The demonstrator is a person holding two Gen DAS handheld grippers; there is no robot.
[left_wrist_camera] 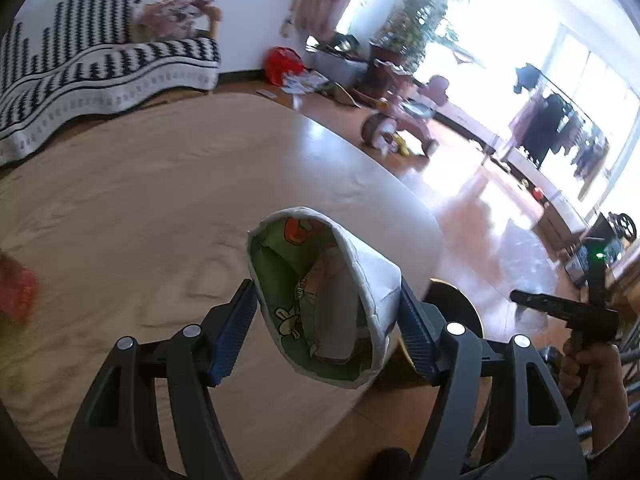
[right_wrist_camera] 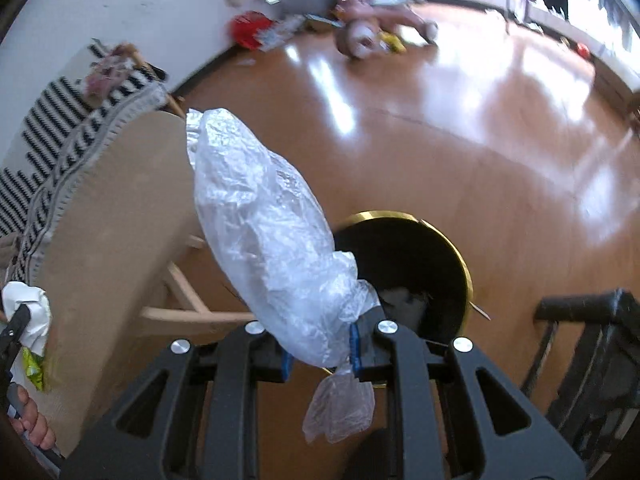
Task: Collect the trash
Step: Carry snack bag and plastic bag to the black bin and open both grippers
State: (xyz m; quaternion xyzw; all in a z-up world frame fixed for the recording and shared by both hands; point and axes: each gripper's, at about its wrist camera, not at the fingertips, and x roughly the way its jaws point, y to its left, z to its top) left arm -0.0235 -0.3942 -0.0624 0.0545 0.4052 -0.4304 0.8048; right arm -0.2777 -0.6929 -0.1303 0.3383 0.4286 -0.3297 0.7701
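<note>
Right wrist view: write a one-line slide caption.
Right tool shut on a crumpled clear plastic bag, above a gold-rimmed black bin on the wood floor.

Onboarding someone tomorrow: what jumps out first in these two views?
Both tongs are loaded: the left tongs hold an open snack bag with a green cartoon lining over the edge of the wooden table, and the right tongs pinch a crumpled clear plastic bag. Just past that bag, on the shiny floor, stands a black bin with a gold rim.
</note>
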